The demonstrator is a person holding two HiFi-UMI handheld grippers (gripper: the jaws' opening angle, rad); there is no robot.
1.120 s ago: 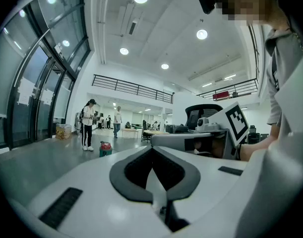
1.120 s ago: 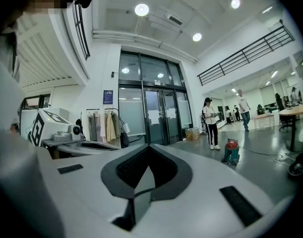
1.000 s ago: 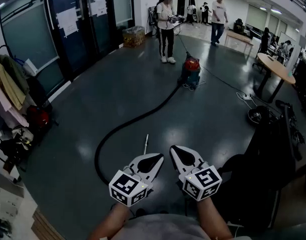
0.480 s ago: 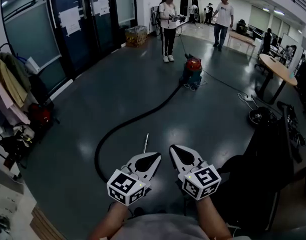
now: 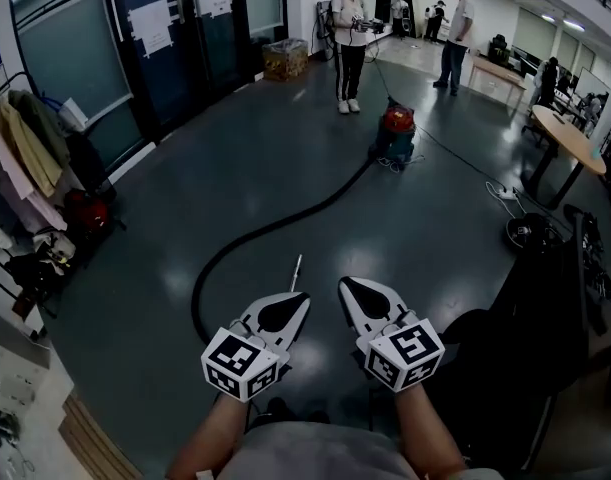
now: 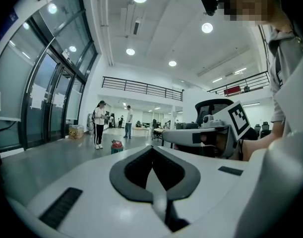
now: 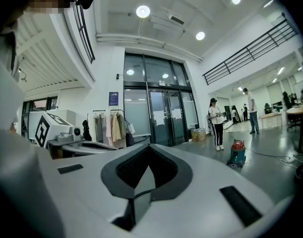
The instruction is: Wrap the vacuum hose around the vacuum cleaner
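Tall dark-framed glass doors [image 5: 175,38], a round wooden worktop [image 5: 563,133], hanging coats [image 5: 30,153], a black-railed mezzanine balcony [image 6: 141,87] and a glossy dark floor [image 5: 185,198] are marking this as an open office hall.

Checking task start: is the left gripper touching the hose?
Apart. Left gripper view: the left gripper is shut on nothing, in the air; head view: the hose lies on the floor.
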